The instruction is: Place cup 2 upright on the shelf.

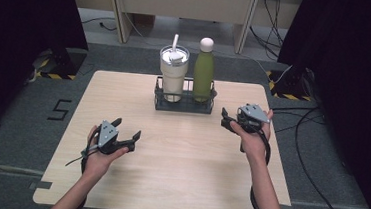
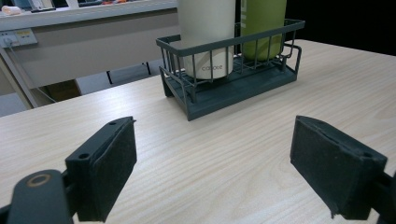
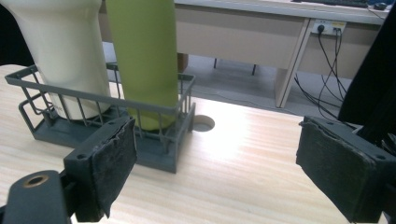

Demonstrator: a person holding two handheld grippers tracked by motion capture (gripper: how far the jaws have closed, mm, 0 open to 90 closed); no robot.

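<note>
A dark wire basket [image 1: 183,105] stands at the far middle of the wooden table [image 1: 178,169]. Inside it a cream tumbler [image 1: 173,73] with a lid and straw stands on the left, a green bottle [image 1: 204,71] with a pale cap on the right. My left gripper [image 1: 127,133] hovers over the table's near left, open and holding nothing. My right gripper [image 1: 226,119] is open just right of the basket. The left gripper view has the basket [image 2: 233,88], tumbler [image 2: 208,32] and bottle [image 2: 264,23] ahead. In the right gripper view the basket [image 3: 107,130] and bottle [image 3: 144,56] are close.
Beyond the table, a pale desk frame [image 1: 181,4] crosses the floor, with cables [image 1: 275,21] at the back right. Black curtains [image 1: 18,31] hang on both sides. A round hole [image 3: 203,123] in the tabletop lies just behind the basket.
</note>
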